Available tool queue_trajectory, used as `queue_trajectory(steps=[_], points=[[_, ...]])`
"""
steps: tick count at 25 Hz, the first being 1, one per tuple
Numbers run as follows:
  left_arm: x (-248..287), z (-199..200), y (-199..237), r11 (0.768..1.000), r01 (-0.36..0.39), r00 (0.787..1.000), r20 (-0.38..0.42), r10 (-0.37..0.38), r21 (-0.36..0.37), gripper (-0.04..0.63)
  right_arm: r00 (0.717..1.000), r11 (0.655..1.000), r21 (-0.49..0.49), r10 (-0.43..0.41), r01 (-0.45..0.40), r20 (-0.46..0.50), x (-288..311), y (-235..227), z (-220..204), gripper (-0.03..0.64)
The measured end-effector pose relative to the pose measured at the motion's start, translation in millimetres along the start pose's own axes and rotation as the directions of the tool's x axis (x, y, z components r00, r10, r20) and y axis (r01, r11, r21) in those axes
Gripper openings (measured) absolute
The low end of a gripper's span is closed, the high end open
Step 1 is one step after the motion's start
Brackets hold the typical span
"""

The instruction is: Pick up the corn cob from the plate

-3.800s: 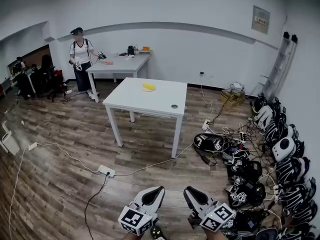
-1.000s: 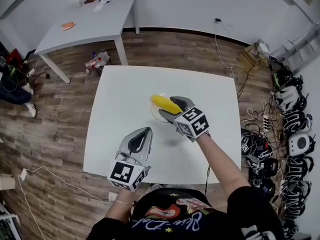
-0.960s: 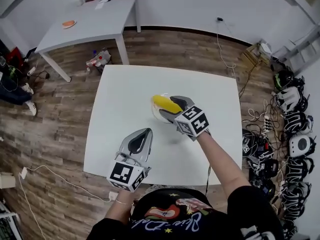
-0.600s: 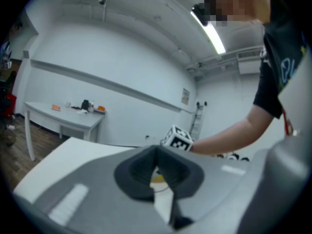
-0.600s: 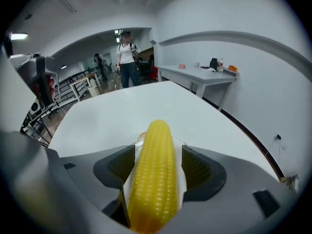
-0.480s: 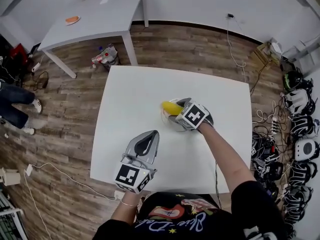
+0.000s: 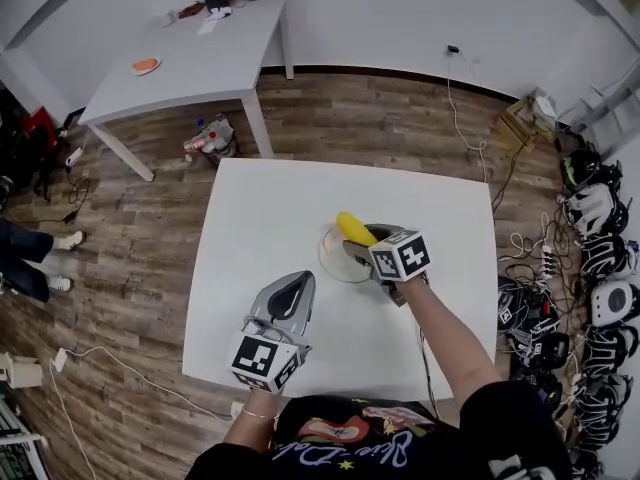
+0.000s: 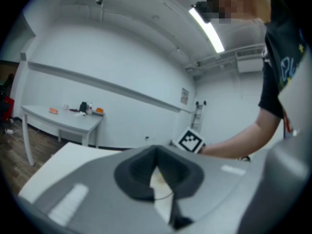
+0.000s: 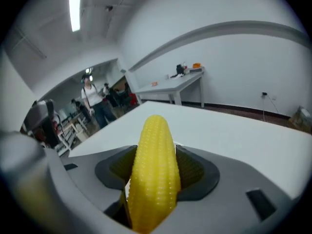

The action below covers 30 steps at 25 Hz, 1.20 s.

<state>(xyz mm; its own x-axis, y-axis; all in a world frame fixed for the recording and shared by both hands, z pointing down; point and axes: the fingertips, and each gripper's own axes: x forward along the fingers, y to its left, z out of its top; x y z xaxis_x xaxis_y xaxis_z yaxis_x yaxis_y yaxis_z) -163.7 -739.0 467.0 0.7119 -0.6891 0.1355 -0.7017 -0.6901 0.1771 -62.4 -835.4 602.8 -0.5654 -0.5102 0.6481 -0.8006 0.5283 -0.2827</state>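
Note:
A yellow corn cob point(image 7: 351, 228) sticks out of my right gripper point(image 7: 362, 246), up and to the left, over the rim of a clear plate point(image 7: 330, 259) in the middle of the white table point(image 7: 260, 218). In the right gripper view the corn cob point(image 9: 155, 174) fills the gap between both dark pads point(image 9: 197, 172). The jaws are closing on it. My left gripper point(image 7: 297, 286) hovers over the table's near left part, apart from the plate. Its jaws stand together with nothing between them, as the left gripper view point(image 8: 156, 154) also shows.
A second white table point(image 7: 200, 53) stands at the back left with an orange item point(image 7: 146, 65) and small things on it. Helmets and cables point(image 7: 600, 248) lie along the right wall. A person's legs point(image 7: 30, 258) show at the left edge.
My right gripper has rolled so its marker cube faces up, and has sunk a little over the plate with the corn between its jaws. The left gripper has drifted slightly.

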Motion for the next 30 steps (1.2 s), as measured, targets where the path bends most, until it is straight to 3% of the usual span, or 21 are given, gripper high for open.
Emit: queue_trajectory(steps=[2,4,8,12,21,30], points=[[2,6,1,1.0,0.0,1.0,0.01,0.0,0.014,-0.011,0.988,0.998,0.067,-0.019,0.008,0.155,-29,5,20,0.258],[2,14,3,1.0,-0.013,1.0,0.028,0.013,0.018,-0.011,0.954,0.997,0.072,-0.058,0.038,0.293,-63,14,40,0.258],[1,28,3,0.999,-0.033,0.998,0.056,0.031,0.041,-0.011,0.858,0.995,0.047,-0.097,0.086,0.504,-129,37,71,0.258],[-2,37,-12,0.998,-0.021,0.997,0.075,0.016,0.065,-0.011,0.766,0.981,0.014,-0.158,0.191,0.624,-177,58,72,0.258],[-15,44,-43,0.995,0.013,0.996,0.09,-0.022,0.097,-0.011,0.723,0.97,0.044,-0.209,0.241,0.658,-211,80,44,0.258],[-25,48,-64,0.993,0.052,0.991,0.118,-0.064,0.107,-0.011,0.716,0.959,0.0,-0.212,0.284,0.666,-223,94,39,0.258]])
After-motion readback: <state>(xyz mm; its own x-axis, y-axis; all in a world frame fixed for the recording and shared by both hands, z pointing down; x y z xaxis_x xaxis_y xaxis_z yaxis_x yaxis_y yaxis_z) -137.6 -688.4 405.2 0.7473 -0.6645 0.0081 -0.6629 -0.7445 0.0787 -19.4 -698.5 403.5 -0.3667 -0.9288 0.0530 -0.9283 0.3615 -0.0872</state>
